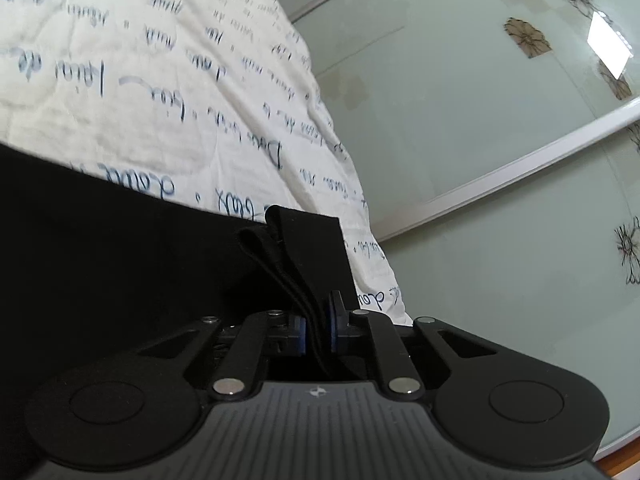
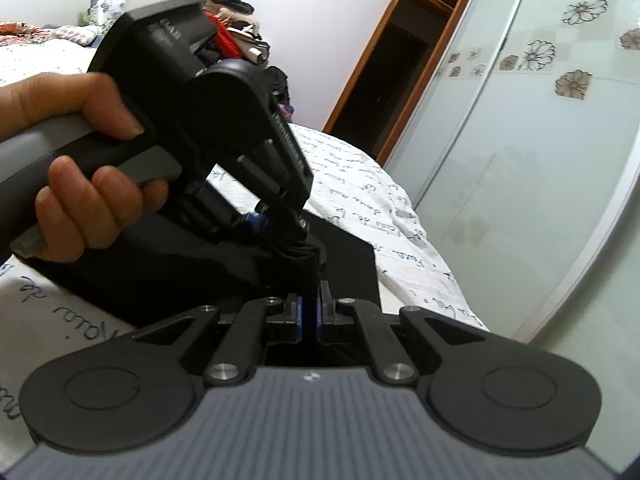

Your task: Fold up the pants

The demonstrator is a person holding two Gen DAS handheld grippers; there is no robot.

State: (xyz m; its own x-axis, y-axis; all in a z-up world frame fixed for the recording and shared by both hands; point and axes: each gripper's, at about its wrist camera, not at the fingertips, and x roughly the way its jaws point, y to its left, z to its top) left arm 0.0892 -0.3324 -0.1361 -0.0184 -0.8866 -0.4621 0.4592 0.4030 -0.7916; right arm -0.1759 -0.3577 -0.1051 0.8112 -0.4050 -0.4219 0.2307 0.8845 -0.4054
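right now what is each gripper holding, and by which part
Both hold the black pants. The left gripper pinches a bunched edge with loops of fabric; the right gripper pinches a bunched fold close beside it.

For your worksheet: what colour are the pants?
Black pants, clearest in the left wrist view.

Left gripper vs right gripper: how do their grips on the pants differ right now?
The left gripper pinches several stacked layers of the black pants, folded edges standing up beyond its pads. The right gripper clamps one thin, taut edge of cloth. The left gripper shows in the right wrist view with a hand on its handle; the right gripper appears only in its own view. Both are shut on the pants over the script-printed bedspread.
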